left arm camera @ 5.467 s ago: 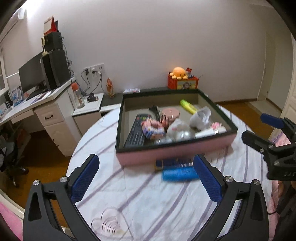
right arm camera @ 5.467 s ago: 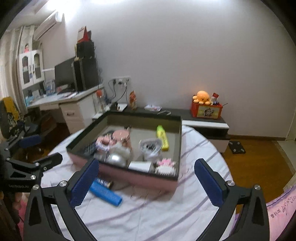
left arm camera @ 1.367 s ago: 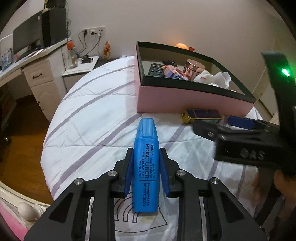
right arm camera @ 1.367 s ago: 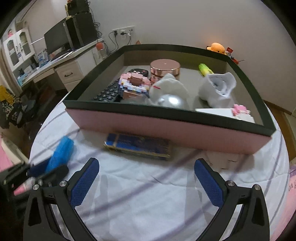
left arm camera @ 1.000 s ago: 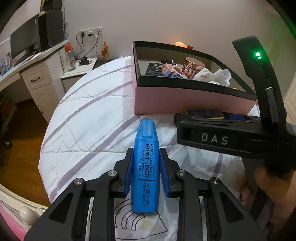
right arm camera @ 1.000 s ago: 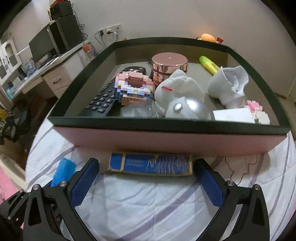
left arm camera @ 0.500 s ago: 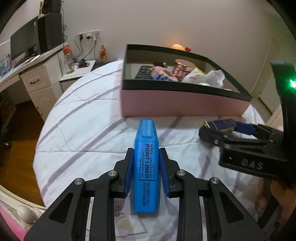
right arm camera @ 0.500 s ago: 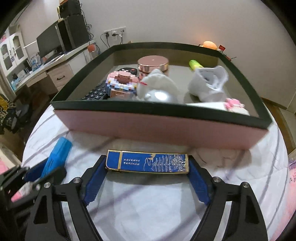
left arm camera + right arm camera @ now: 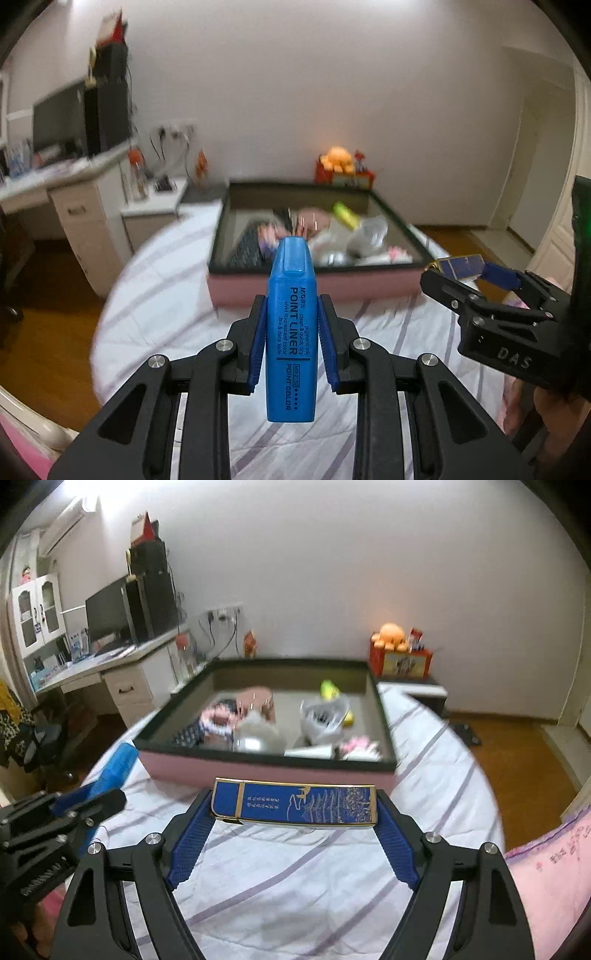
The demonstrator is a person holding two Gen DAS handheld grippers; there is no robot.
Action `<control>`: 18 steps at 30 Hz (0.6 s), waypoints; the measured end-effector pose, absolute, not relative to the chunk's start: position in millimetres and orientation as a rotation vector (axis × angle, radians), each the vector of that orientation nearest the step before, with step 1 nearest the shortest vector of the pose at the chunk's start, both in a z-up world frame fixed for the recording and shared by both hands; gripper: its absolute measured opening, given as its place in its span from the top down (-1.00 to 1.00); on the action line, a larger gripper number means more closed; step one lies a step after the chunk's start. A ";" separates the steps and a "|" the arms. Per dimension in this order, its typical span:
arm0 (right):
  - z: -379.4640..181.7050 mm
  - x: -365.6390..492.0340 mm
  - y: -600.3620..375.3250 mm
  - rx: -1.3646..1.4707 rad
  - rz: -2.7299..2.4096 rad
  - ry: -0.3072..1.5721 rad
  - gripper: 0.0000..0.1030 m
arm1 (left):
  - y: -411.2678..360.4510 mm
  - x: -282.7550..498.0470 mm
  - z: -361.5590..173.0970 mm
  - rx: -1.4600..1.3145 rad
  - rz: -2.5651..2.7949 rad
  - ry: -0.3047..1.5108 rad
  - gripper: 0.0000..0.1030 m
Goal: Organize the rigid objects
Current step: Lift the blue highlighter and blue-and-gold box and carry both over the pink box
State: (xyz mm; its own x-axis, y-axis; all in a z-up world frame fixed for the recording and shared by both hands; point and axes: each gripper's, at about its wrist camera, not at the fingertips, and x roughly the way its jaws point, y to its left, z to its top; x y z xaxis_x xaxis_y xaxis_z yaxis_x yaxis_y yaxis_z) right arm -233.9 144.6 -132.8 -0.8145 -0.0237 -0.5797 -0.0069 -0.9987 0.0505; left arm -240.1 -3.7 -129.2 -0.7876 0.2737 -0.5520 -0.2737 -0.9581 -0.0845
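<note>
Blue highlighter: clamped in left gripper, lifted
Navy box: pinched endwise by right gripper
Pink tray: far, on striped table

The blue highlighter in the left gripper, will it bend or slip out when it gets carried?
The blue highlighter looks like hard plastic, so it probably stays stiff. The left gripper squeezes its flat sides with ribbed pads, so slipping seems unlikely. Its boxy shape probably won't roll when set down.
</note>
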 end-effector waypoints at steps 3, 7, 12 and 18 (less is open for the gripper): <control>-108.3 -221.8 141.3 0.839 -3.003 -0.062 -0.63 | 0.3 -227.2 -108.3 -0.771 2.752 0.028 0.48; -77.8 -196.3 137.1 0.699 -3.034 -0.029 -0.63 | -1.5 -205.4 -76.2 -0.654 2.775 0.034 0.48; -42.2 -165.3 131.4 0.548 -3.064 0.017 -0.63 | -4.7 -181.5 -44.8 -0.544 2.834 0.064 0.48; -9.4 -132.0 124.3 0.390 -3.089 0.061 -0.63 | -10.4 -151.7 -14.9 -0.421 2.881 0.075 0.48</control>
State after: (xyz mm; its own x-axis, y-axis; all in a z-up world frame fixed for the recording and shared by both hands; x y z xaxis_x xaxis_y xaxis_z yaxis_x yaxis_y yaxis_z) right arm -132.0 124.3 -9.4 -0.9683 -0.0220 -0.2488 0.0318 -0.9989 -0.0353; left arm -151.7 -10.4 -14.9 -0.9325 0.2176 -0.2882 -0.2323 -0.9725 0.0171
